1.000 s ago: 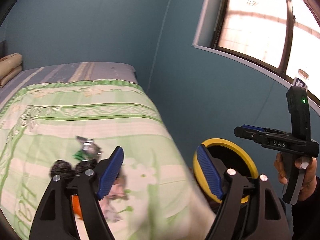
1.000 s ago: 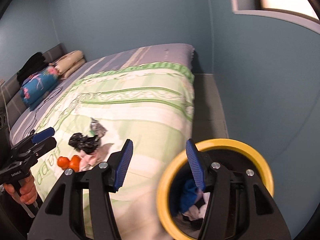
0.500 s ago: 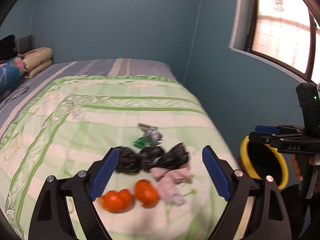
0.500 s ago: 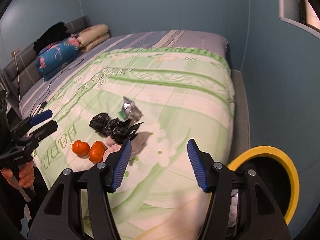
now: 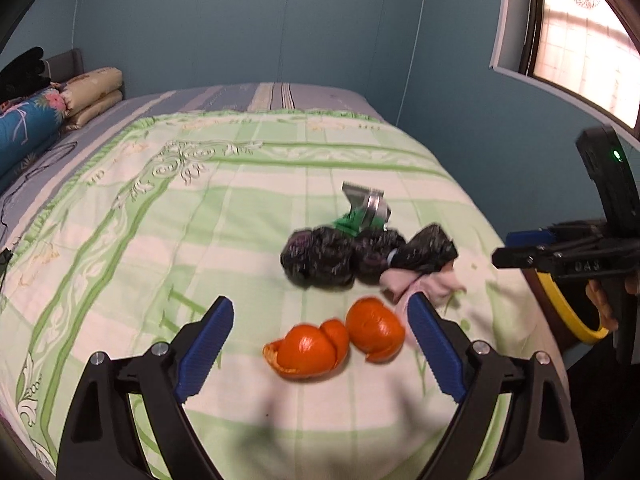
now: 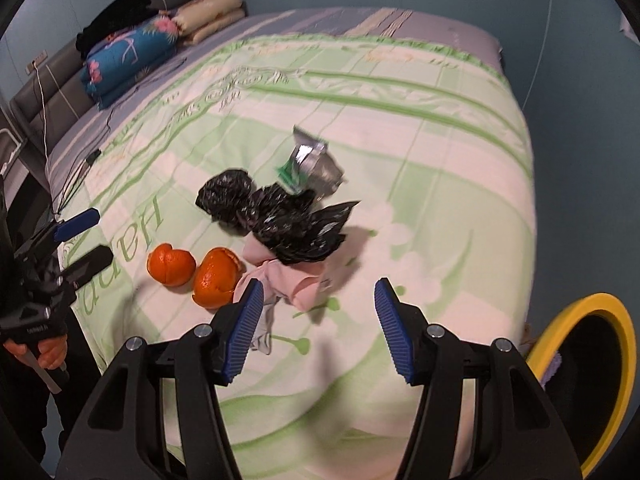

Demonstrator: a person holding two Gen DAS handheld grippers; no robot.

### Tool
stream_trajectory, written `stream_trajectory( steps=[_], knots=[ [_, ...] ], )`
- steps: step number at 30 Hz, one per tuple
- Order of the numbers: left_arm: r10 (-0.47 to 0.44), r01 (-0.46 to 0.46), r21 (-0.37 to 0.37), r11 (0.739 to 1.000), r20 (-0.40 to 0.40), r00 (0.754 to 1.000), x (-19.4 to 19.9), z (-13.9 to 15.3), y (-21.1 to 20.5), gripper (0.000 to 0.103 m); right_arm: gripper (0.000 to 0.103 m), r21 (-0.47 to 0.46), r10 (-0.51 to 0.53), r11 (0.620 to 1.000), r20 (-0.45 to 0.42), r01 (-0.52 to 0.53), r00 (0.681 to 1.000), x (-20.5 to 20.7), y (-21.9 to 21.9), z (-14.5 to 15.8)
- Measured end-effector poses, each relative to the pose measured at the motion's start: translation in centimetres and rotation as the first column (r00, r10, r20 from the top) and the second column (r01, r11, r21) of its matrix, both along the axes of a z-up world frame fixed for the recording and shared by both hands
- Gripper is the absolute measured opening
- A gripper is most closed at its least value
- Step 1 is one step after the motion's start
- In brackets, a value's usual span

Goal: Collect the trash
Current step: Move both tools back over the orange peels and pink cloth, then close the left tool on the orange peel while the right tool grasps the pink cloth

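Left tool (image 5: 320, 344) has swung over, orange peels (image 5: 332, 340) between its jaws.

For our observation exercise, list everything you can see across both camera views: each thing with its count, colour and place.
orange peels: two pieces, orange, near edge of the bed, side by side
black plastic bags: crumpled bundle, black, behind the peels
pink cloth: one, pale pink, partly under the bags
foil wrapper: one, silver and green, just beyond the bags
blanket: one, green and cream, covering the bed
pillows: blue floral and beige, at the head of the bed
bin: one, yellow rim, on the floor beside the bed
window: one, bright, in the blue wall
left gripper: fingers blue, open, empty, over the peels
right gripper: fingers blue, open, empty, near the cloth
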State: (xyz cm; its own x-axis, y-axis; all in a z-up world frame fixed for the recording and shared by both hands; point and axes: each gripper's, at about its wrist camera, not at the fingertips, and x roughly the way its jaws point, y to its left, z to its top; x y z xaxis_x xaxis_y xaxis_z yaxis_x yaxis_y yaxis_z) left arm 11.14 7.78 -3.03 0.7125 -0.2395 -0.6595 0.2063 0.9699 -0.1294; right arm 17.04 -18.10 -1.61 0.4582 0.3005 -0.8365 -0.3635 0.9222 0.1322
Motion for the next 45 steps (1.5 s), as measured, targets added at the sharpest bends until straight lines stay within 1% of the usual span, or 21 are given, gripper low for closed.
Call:
stream_trajectory(
  steps=[6, 15, 21, 25, 28, 30, 31, 33, 34, 35, 36, 37, 38, 39, 41, 43, 45],
  knots=[
    [-0.025, 0.025, 0.012, 1.0, -0.035, 0.999, 0.4, -2.2, 0.1, 0.085, 0.054, 0.004, 0.009, 1.0, -0.088, -0.009, 0.996, 1.8, 1.8, -2.6],
    [-0.059, 0.061, 0.018, 0.998, -0.076, 0.995, 1.8, -4.4, 0.1, 0.085, 0.053, 0.007, 0.01, 1.0, -0.161, -0.009, 0.987, 3.9, 3.4, -5.1],
    [-0.067, 0.071, 0.035, 0.997, -0.102, 0.993, 2.7, -5.5, -0.2, 0.085, 0.053, 0.01, -0.001, 1.0, -0.191, 0.003, 0.982, 4.9, 3.7, -6.3],
    [-0.078, 0.085, 0.056, 0.995, -0.111, 0.991, 3.4, -5.9, -0.8, 0.085, 0.047, 0.025, 0.007, 1.0, -0.204, -0.002, 0.979, 5.1, 3.9, -6.7],
    [-0.094, 0.101, 0.065, 0.993, -0.113, 0.989, 3.8, -6.1, -1.3, 0.085, 0.047, 0.027, 0.016, 1.0, -0.202, -0.011, 0.979, 4.9, 3.8, -6.6],
    [-0.107, 0.115, 0.063, 0.991, -0.119, 0.987, 4.0, -6.4, -1.5, 0.085, 0.047, 0.046, 0.013, 0.999, -0.214, -0.003, 0.977, 4.9, 3.4, -6.7],
    [-0.111, 0.119, 0.06, 0.991, -0.122, 0.986, 4.0, -6.6, -1.6, 0.083, 0.047, 0.052, 0.013, 0.999, -0.219, -0.001, 0.976, 4.9, 3.4, -6.8],
    [-0.117, 0.127, 0.063, 0.99, -0.134, 0.984, 4.1, -6.9, -1.8, 0.074, 0.047, 0.057, 0.015, 0.998, -0.222, -0.002, 0.975, 4.9, 3.2, -6.9],
    [-0.122, 0.133, 0.066, 0.989, -0.144, 0.982, 4.2, -7.1, -1.9, 0.065, 0.047, 0.057, 0.018, 0.998, -0.223, -0.005, 0.975, 4.9, 3.2, -7.1],
    [-0.122, 0.133, 0.071, 0.989, -0.147, 0.982, 4.2, -7.2, -2.0, 0.06, 0.045, 0.057, 0.018, 0.998, -0.225, -0.006, 0.974, 4.8, 3.2, -7.2],
    [-0.118, 0.131, 0.084, 0.988, -0.143, 0.983, 4.2, -7.3, -2.1, 0.059, 0.043, 0.058, 0.02, 0.998, -0.228, -0.007, 0.974, 4.8, 3.2, -7.2],
    [-0.118, 0.131, 0.09, 0.987, -0.141, 0.983, 4.1, -7.3, -2.1, 0.052, 0.038, 0.06, 0.024, 0.998, -0.227, -0.01, 0.973, 4.7, 3.2, -7.2],
    [-0.127, 0.141, 0.088, 0.986, -0.146, 0.981, 4.1, -7.4, -2.2, 0.048, 0.032, 0.061, 0.028, 0.998, -0.226, -0.015, 0.974, 4.6, 3.3, -7.2],
    [-0.131, 0.144, 0.082, 0.986, -0.147, 0.98, 4.1, -7.4, -2.1, 0.047, 0.029, 0.061, 0.034, 0.998, -0.222, -0.021, 0.974, 4.5, 3.4, -7.1],
    [-0.138, 0.15, 0.072, 0.986, -0.147, 0.979, 4.0, -7.4, -2.2, 0.043, 0.017, 0.056, 0.053, 0.998, -0.209, -0.042, 0.977, 4.2, 3.8, -6.8],
    [-0.14, 0.153, 0.082, 0.985, -0.142, 0.98, 3.9, -7.4, -2.3, 0.042, 0.012, 0.048, 0.071, 0.997, -0.196, -0.063, 0.978, 3.8, 4.1, -6.5],
    [-0.143, 0.156, 0.085, 0.984, -0.14, 0.98, 3.7, -7.5, -2.4, 0.041, 0.009, 0.042, 0.076, 0.997, -0.189, -0.069, 0.979, 3.6, 4.1, -6.5]
  ],
)
